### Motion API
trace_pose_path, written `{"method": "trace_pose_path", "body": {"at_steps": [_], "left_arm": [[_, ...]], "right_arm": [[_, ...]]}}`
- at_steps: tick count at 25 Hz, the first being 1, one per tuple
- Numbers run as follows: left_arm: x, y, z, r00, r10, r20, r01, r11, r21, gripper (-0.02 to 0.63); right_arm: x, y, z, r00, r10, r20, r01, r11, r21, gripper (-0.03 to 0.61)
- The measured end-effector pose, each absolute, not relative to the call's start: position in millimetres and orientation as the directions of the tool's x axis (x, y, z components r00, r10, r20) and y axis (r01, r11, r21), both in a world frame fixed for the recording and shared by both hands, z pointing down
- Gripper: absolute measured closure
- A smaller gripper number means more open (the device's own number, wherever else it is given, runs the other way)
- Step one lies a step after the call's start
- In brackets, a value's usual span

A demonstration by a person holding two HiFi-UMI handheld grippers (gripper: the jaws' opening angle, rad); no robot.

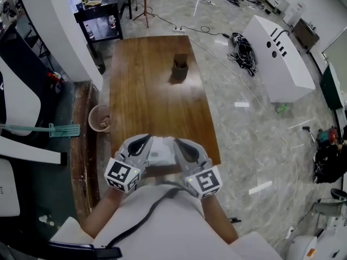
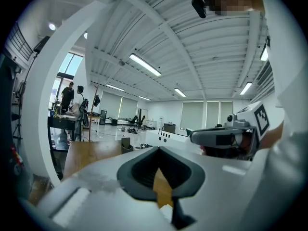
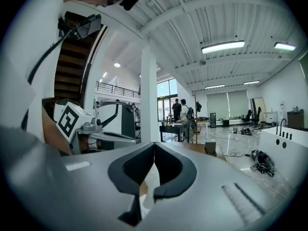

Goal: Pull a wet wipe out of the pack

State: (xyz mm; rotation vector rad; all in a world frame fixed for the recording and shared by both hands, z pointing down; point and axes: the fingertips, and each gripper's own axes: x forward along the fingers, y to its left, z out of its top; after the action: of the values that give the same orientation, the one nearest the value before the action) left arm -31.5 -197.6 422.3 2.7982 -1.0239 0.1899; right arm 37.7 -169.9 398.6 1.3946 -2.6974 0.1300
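Observation:
The white wet wipe pack point(image 1: 161, 149) lies on the wooden table point(image 1: 154, 91) at its near edge, just in front of the person. My left gripper point(image 1: 142, 144) hovers at the pack's left side and my right gripper point(image 1: 181, 147) at its right side, both close over it. Seen in the left gripper view, the left gripper point(image 2: 158, 149) has its jaws meeting at the tips with nothing between them. The right gripper point(image 3: 154, 144) in its own view is likewise shut and holds nothing. A strip of the white pack point(image 3: 149, 182) shows through the gap behind the right jaws.
A dark holder point(image 1: 180, 69) stands on the far half of the table. A wicker basket point(image 1: 99, 118) sits on the floor at the table's left, a mop point(image 1: 54, 129) beside it. A white cabinet point(image 1: 279, 56) and loose cables point(image 1: 244, 50) lie to the right.

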Motion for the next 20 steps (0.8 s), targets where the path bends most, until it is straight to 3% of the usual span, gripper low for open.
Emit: {"method": "trace_pose_path", "body": {"at_steps": [10, 20], "left_arm": [[-28, -203, 381, 0.758, -0.645, 0.099, -0.652, -0.755, 0.07, 0.607], [-29, -203, 372, 0.745, -0.663, 0.076, -0.667, -0.742, 0.06, 0.607]], "right_arm": [[54, -180, 354, -0.537, -0.843, 0.02, -0.843, 0.537, -0.035, 0.568], [58, -181, 348, -0.542, -0.841, 0.001, -0.839, 0.541, -0.058, 0.569]]}}
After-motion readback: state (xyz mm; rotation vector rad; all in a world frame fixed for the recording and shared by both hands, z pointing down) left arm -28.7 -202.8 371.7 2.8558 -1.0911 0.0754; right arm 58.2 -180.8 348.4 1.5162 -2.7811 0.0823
